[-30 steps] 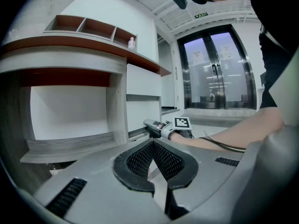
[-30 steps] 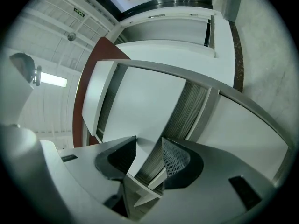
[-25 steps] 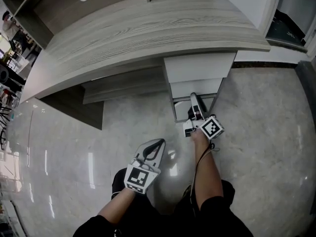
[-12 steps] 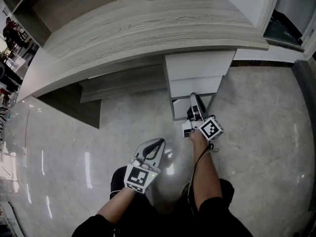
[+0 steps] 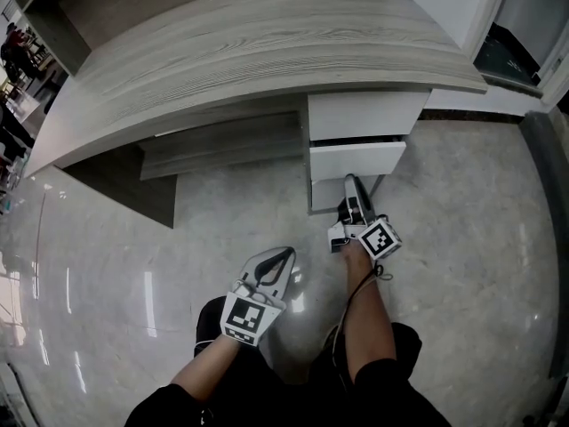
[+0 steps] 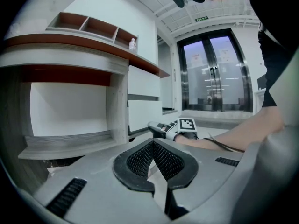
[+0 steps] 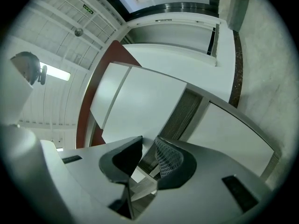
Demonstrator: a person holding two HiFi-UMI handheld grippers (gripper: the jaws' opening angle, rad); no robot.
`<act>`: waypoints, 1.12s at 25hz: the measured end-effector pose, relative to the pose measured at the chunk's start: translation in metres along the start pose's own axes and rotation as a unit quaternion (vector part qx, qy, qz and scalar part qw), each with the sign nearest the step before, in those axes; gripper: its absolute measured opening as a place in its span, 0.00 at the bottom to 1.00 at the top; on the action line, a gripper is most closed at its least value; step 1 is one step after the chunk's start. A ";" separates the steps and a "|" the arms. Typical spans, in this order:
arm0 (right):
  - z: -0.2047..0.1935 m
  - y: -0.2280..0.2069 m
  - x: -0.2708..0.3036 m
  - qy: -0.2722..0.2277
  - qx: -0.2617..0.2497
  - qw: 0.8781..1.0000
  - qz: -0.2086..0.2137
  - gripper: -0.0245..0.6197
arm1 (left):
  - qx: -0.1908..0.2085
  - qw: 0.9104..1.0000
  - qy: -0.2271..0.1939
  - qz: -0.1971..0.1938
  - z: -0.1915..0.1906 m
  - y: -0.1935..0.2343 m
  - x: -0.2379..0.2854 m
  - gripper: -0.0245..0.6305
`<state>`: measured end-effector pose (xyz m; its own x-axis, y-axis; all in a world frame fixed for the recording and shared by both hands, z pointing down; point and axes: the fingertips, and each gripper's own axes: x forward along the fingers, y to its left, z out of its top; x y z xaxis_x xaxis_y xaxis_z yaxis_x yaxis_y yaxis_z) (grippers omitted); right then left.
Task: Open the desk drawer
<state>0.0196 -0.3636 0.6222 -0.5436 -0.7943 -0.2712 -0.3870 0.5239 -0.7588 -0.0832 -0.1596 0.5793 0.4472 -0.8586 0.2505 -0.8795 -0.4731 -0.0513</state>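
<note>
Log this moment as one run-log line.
task: under way | drawer: partly out, dark gap above its front | right claw: shut on drawer's lower edge | left claw: shut, empty, clear of desk

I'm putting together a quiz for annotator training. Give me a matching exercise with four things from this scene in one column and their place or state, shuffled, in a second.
1. left gripper
2. right gripper
3. middle drawer
4. top drawer

A. stands part way out
B. jaws together, empty, above the floor
C. shut, right under the desk top
D. jaws on a drawer's lower edge

Pairs: 1-B, 2-D, 3-A, 4-C
</note>
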 end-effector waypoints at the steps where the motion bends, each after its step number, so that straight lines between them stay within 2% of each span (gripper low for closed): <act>1: 0.000 0.000 -0.001 0.002 -0.003 1.000 -0.002 0.17 | -0.001 1.000 -0.001 -0.001 0.000 0.000 0.000 0.04; 19: -0.004 0.010 -0.031 -0.005 -0.020 0.999 -0.031 0.16 | -0.012 0.999 -0.013 -0.027 -0.004 -0.002 -0.019 0.04; 28: -0.004 0.014 -0.042 -0.008 -0.025 0.999 -0.032 0.16 | -0.017 0.999 -0.018 -0.035 -0.005 -0.004 -0.022 0.04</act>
<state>0.0343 -0.3215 0.6251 -0.5051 -0.8314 -0.2317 -0.4582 0.4858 -0.7443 -0.0901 -0.1380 0.5784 0.5123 -0.8310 0.2169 -0.8511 -0.5251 -0.0016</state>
